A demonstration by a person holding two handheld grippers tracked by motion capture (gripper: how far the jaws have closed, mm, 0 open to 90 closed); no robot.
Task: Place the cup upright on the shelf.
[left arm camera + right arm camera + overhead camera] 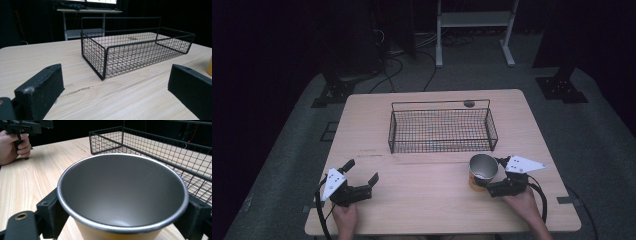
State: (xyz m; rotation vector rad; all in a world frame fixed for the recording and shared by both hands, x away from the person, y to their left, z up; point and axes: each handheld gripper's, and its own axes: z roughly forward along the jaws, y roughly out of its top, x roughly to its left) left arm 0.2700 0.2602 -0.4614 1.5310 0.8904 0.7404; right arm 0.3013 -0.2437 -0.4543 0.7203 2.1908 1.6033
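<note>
**Cup held at the near right, basket beyond**

Nearest, the left gripper [361, 172] rests low on the counter [422, 200], its fingers [40, 92] spread wide with nothing between them. To the right, the right gripper [490, 175] has its fingers pressed against both sides of an upright yellow cup [482, 171] with a steel-grey inside. Farther back, a black wire basket [442, 127] sits mid-counter.

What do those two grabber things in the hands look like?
Each gripper, left and right, is black with two blocky black jaws. A grey three-cornered plate sits on top of each, and a black cable loops back from it. No sleeves are visible on the forearms.
</note>
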